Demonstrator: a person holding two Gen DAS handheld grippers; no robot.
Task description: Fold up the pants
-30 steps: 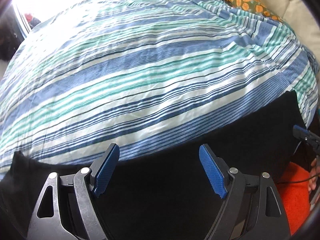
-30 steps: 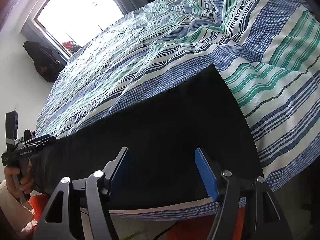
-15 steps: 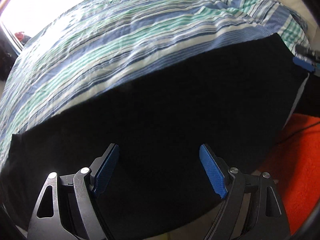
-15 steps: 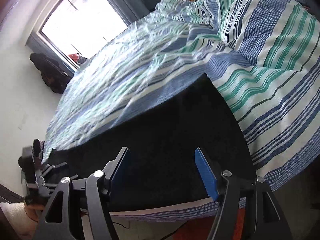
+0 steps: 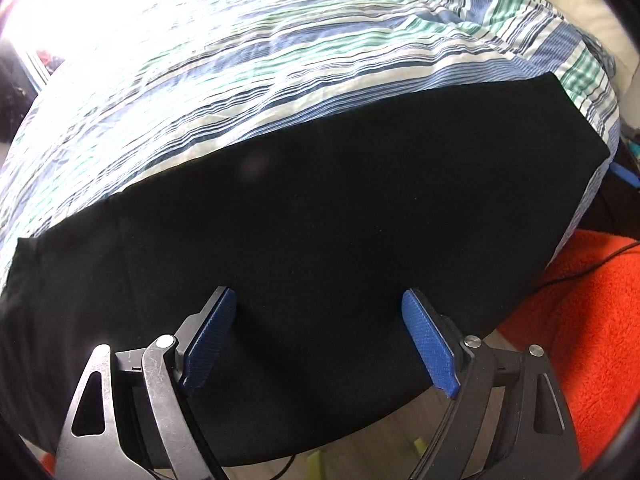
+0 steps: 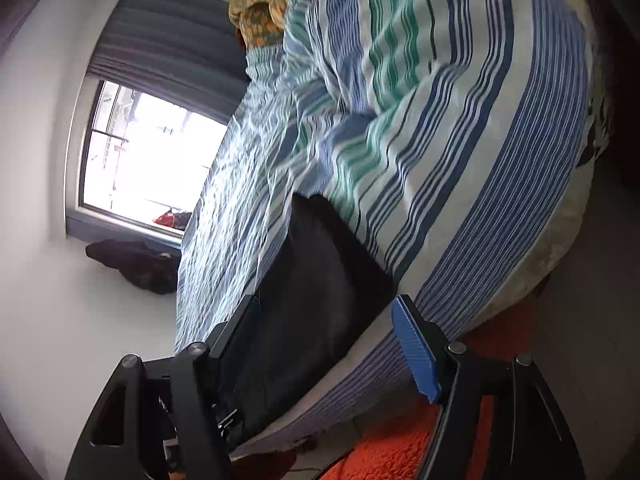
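Observation:
The black pants (image 5: 320, 220) lie flat as a long band along the near edge of the striped bed, their lower edge hanging over the side. My left gripper (image 5: 316, 294) hovers over the middle of them, pointing steeply down; its jaws are opening, the blue pads (image 5: 428, 344) wide apart and pressing on nothing. In the right wrist view, tilted by a rolled wrist, my right gripper (image 6: 326, 300) stands open at one end of the pants (image 6: 320, 264), the cloth lying beyond its fingers and not pinched.
The blue, green and white striped bedcover (image 5: 280, 60) fills the bed beyond the pants. An orange fluffy rug (image 5: 580, 320) with a thin cable lies on the floor. A bright window (image 6: 140, 160), a dark bag (image 6: 136, 264) and an orange patterned pillow (image 6: 260, 12) lie beyond the bed.
The left gripper has drawn back toward the bed's edge, so the pants now fill its view. The right gripper has rolled sharply and slid sideways along the pants' end.

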